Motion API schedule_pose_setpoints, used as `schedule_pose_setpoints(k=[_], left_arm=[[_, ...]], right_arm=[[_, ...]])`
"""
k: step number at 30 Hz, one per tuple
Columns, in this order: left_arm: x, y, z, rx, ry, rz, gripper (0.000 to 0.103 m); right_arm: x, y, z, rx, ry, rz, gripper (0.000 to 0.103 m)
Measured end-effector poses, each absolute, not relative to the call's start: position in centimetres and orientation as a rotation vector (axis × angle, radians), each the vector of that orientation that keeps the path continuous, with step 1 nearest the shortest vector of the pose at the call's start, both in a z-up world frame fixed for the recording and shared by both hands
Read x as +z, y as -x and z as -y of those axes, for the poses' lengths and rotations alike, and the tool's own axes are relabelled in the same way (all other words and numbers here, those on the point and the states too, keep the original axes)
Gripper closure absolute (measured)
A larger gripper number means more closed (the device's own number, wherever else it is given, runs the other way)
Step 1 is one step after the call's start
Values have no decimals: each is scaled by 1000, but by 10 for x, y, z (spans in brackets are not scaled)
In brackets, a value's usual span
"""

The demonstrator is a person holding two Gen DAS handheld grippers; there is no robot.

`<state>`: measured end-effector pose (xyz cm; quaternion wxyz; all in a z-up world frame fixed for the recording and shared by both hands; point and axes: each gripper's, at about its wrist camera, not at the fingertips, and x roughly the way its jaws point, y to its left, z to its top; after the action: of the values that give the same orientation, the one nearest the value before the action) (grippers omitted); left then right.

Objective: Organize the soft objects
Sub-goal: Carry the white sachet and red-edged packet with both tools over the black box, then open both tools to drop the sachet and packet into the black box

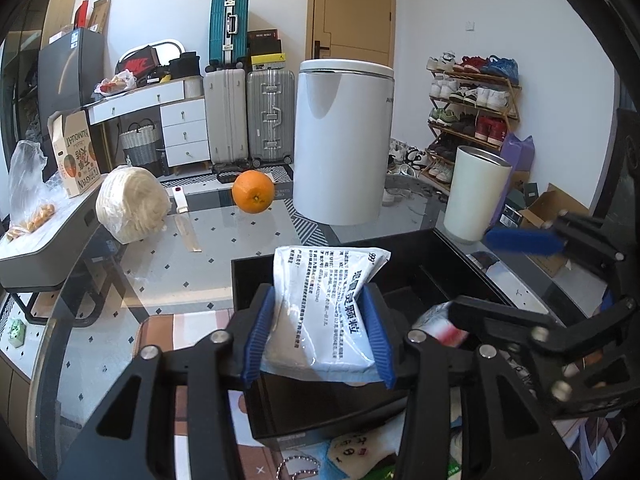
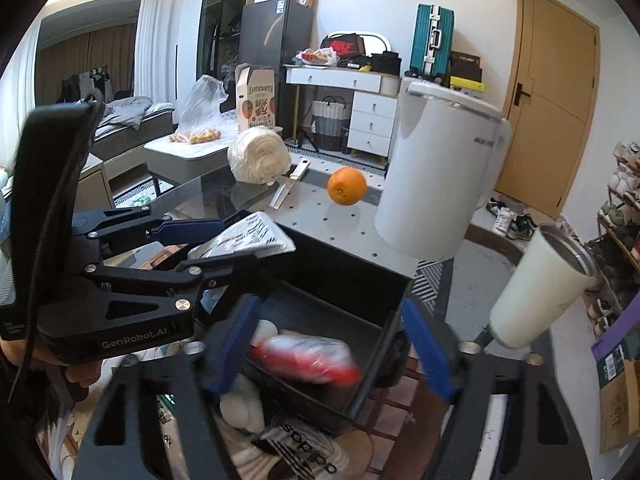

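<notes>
- Left gripper (image 1: pixel 318 336) has a white foil packet (image 1: pixel 324 312) with dark printed text sitting between its blue pads (image 1: pixel 258 336). Jaws are about halfway apart. The pads sit right up against the packet's sides, but I honestly can't tell if they're squeezing it or just flanking it.
- The packet hangs over the near-left part of the black box (image 1: pixel 400 280), top edge poking up above the rim.
- From the right wrist view you can see that same packet (image 2: pixel 244 236) tilted flat-ish between the left gripper's (image 2: pixel 224 240) fingers, over the box's left edge.
- Right gripper (image 2: pixel 332 344) is spread wide, nothing pinched. Its blue pads (image 2: pixel 428 344) stand on either side of a red and white soft bundle (image 2: pixel 312 356) that's lying inside the black box (image 2: pixel 384 332), blurry in the shot.
- Below the box's near wall there's a white soft thing (image 2: pixel 240 400) and a black and white striped cloth with lettering (image 2: pixel 304 456).
- Box sits on a glass table (image 1: pixel 208 264). Further back on it: an orange (image 1: pixel 253 192), a plastic-wrapped pale round bundle (image 1: pixel 132 204), a knife (image 1: pixel 185 220), a big white cylinder appliance (image 1: pixel 344 140) and a cream tumbler (image 1: pixel 476 196).
- A hand (image 2: pixel 84 376) shows at the lower left under the left gripper's body.
</notes>
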<state>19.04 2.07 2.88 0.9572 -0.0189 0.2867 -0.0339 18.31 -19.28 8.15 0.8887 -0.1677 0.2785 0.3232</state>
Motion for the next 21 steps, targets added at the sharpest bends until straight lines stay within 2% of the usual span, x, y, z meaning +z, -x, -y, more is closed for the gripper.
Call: schedule_pose_setpoints(k=[1,3,5,8,9,21], left_arm=[[30,-190,-20,-67,36,-586,39],[32,-186,-20,-63,38,-588,15],[35,-179,-22,-60,53,-572,1],[45,-161,-26,-55,75,-515,0],[48,-156,-26,-55,76,-505,0],[54,-96,-38,-18,107,-483,0]], right_arm=[[84,-180,196,667,348,-573,21],[89,-175,201,655,343,-572,19],[93,-168,210,646,319,-572,14],[99,-156,227,630,269,-571,2],[100,-152,232,625,254,-570,1],[93,-105,268,601,161,-611,1]])
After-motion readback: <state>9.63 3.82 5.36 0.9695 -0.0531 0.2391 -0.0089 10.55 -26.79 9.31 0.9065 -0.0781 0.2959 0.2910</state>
